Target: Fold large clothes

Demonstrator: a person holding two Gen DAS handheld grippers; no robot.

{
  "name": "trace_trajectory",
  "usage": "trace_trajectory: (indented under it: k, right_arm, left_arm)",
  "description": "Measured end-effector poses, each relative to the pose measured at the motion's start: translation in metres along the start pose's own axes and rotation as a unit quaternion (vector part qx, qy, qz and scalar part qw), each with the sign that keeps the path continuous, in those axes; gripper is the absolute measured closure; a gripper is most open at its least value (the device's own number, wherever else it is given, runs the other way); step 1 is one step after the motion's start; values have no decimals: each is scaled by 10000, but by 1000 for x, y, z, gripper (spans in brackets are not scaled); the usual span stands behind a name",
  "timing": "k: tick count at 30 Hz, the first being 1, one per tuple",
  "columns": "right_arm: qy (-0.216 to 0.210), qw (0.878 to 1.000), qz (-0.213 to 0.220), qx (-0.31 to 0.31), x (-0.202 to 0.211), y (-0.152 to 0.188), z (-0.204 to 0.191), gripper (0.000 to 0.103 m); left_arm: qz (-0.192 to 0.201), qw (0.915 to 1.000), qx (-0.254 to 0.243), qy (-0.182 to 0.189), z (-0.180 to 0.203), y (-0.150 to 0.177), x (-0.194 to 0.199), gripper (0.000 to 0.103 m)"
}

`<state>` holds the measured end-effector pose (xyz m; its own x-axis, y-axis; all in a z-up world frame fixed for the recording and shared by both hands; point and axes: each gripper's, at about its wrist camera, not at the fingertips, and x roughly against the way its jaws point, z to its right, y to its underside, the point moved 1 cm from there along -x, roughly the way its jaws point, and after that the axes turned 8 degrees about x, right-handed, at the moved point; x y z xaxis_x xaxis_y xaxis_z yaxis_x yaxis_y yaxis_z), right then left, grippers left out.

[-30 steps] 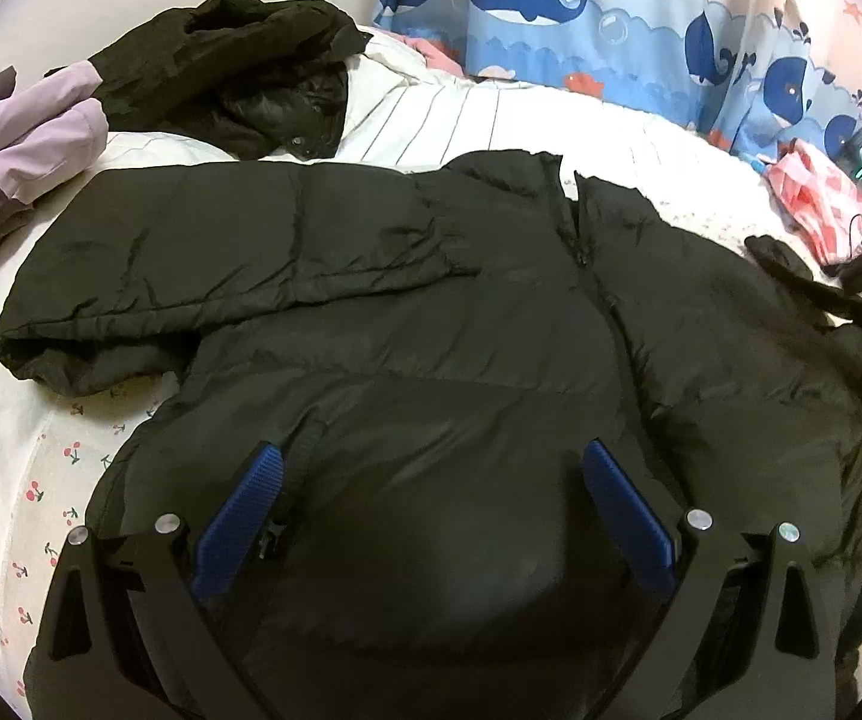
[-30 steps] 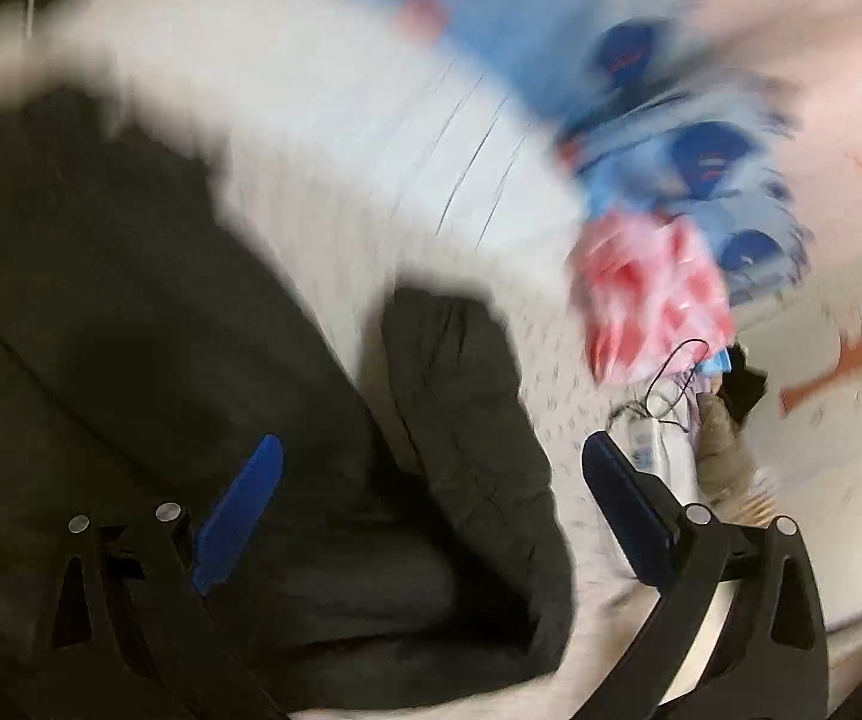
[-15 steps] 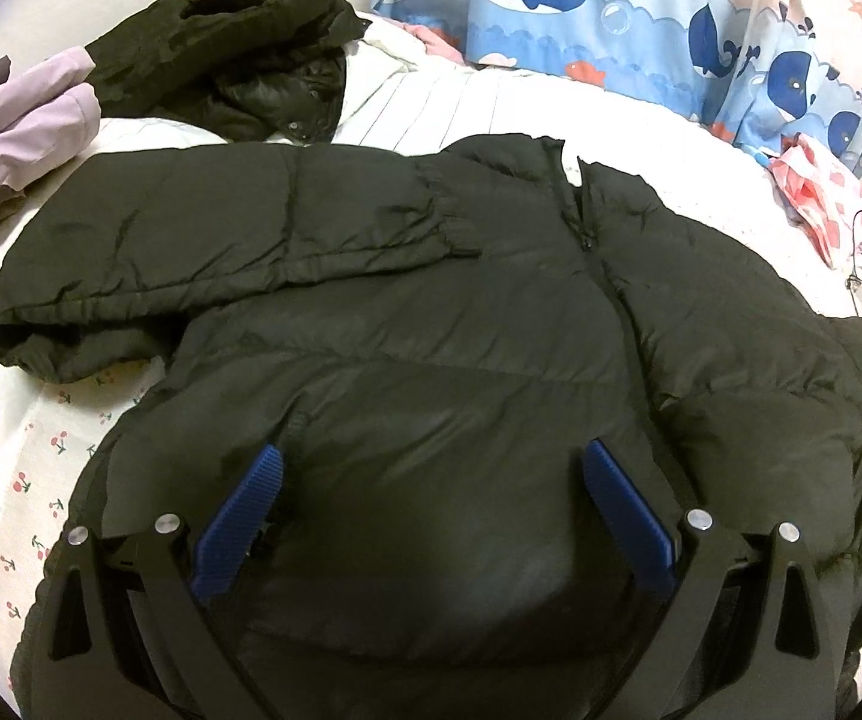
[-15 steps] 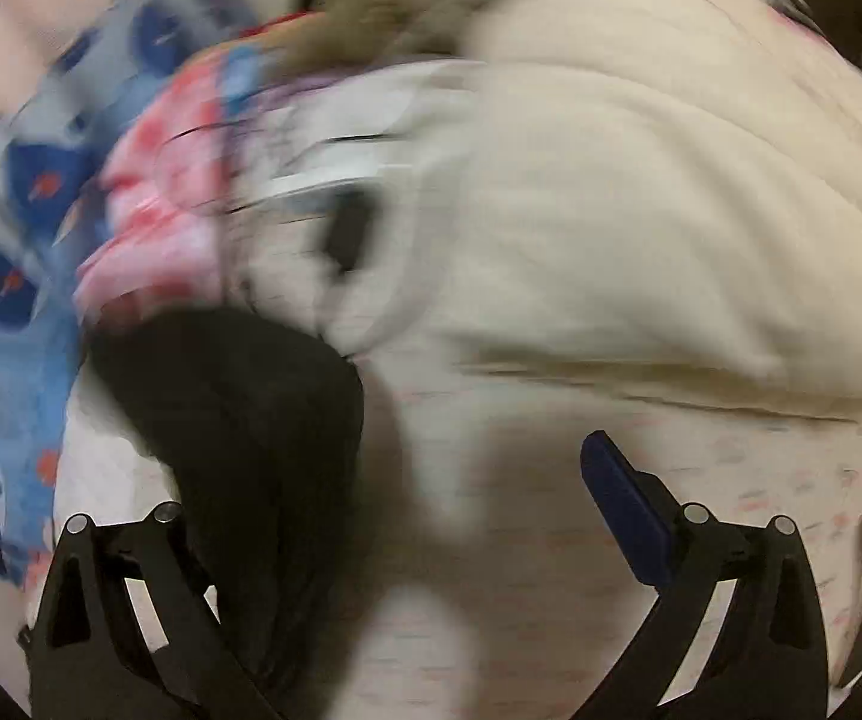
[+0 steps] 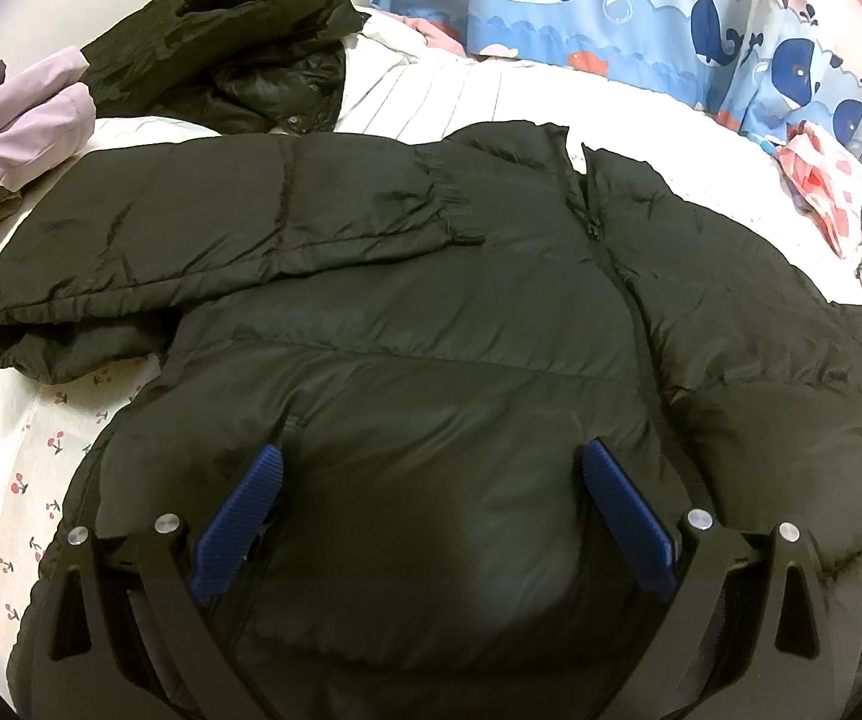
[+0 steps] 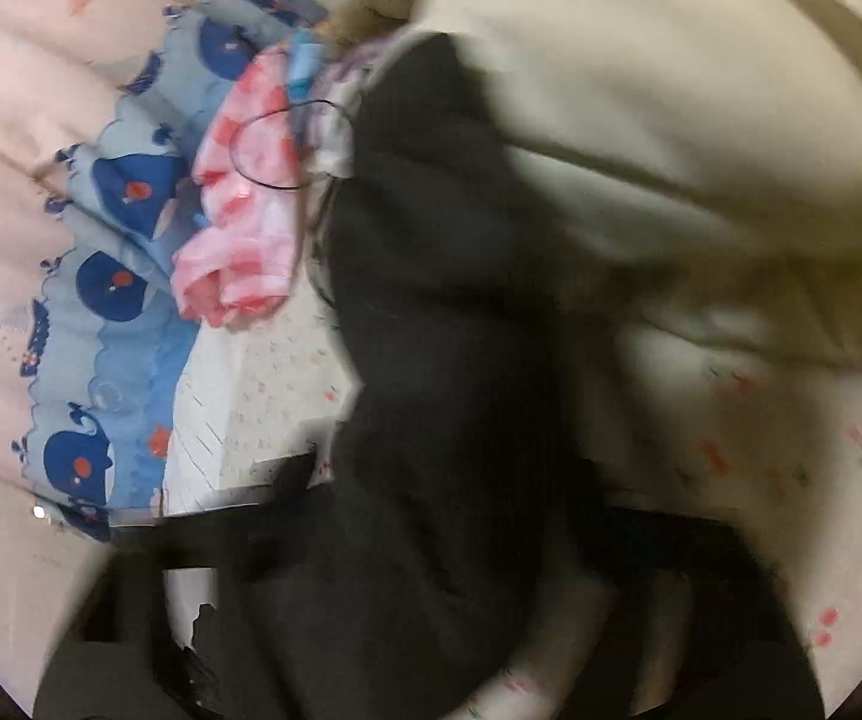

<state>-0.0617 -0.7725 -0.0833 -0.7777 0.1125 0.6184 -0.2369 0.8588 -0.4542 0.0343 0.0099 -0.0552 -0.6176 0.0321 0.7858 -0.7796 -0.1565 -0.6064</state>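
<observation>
One sleeve (image 5: 221, 252) lies folded across the jacket (image 5: 461, 408); left gripper (image 5: 431, 516) jaws apart, right gripper's blurred, having swung to the other sleeve (image 6: 443, 360).

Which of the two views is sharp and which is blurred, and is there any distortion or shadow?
Left wrist view: sharp, with fisheye bending at the edges; the black puffer jacket shows a soft sheen, and the open left tongs are crisp. Right wrist view: heavy motion blur; a black sleeve is smeared, the right tongs cannot be made out.
</observation>
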Motion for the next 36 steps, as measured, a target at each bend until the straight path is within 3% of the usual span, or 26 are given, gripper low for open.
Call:
trace_trajectory:
  k: [2, 4, 7, 9, 11, 13, 14, 15, 16, 17, 19, 21, 23, 25, 26, 28, 32, 33, 36]
  right_arm:
    - [-40, 9967, 149, 797, 1, -17, -50, 98]
    - [-476, 9784, 429, 1967, 21, -32, -132, 99]
    - [-1048, 9455, 1165, 2854, 59, -55, -213, 99]
    - [-976, 9419, 1472, 2856, 71, -74, -219, 99]
    - [-630, 9527, 1496, 2570, 60, -90, -196, 99]
    - [-20, 9676, 1176, 2233, 24, -98, -155, 97]
    - [369, 9758, 814, 1998, -3, -94, -125, 92]
    - [679, 9805, 465, 1783, -20, -88, -101, 79]
    - [1026, 9828, 74, 1537, -39, -78, -76, 67]
    - [1200, 9828, -233, 1382, -52, -65, -55, 65]
    - [1137, 9821, -422, 1441, -48, -37, -35, 60]
    - [872, 9828, -483, 1552, -31, -9, -34, 43]
    - [528, 9816, -487, 1769, 3, 31, -36, 36]
    - [0, 9772, -780, 1976, 51, 79, -34, 20]
    - [-228, 9714, -1000, 2144, 69, 106, -38, 17]
    - [-791, 9445, -1743, 2670, 106, 178, -50, 11]
    - [-1515, 8922, -2922, 3091, 143, 284, -63, 10]
    - [-1558, 8829, -3071, 3192, 145, 303, -67, 10]
    - [-1500, 8710, -3054, 3544, 153, 330, -82, 7]
  left_arm:
    - [24, 10000, -4, 0, 0, 0, 0, 7]
    - [50, 10000, 31, 28, -1, 0, 0, 7]
    - [68, 9999, 86, 43, -2, 0, -1, 7]
    - [71, 9999, 84, 42, -1, 1, -2, 7]
    - [48, 9999, 87, 50, 0, 1, -4, 7]
    - [33, 9999, 103, 116, 1, 2, -5, 7]
    - [37, 9999, 67, 84, 2, 2, -6, 7]
    - [42, 10000, 30, 55, 3, 3, -6, 7]
    - [48, 10000, -4, 25, 4, 4, -7, 7]
    - [53, 10000, -31, 8, 4, 4, -8, 7]
    - [46, 10000, -60, 6, 5, 5, -8, 7]
    - [8, 10000, 3, 93, 1, 3, -9, 7]
    - [-93, 9997, 75, 228, -3, -2, -5, 7]
    - [-191, 9991, 186, 320, -12, -9, 7, 7]
    - [-171, 9989, 251, 360, -18, -11, 17, 7]
    - [-31, 9987, 335, 382, -37, -13, 43, 7]
    - [89, 9986, 512, -100, -112, 7, 96, 7]
    - [9, 9979, 607, -225, -133, 15, 104, 7]
    - [-417, 9934, 949, -497, -194, 42, 120, 7]
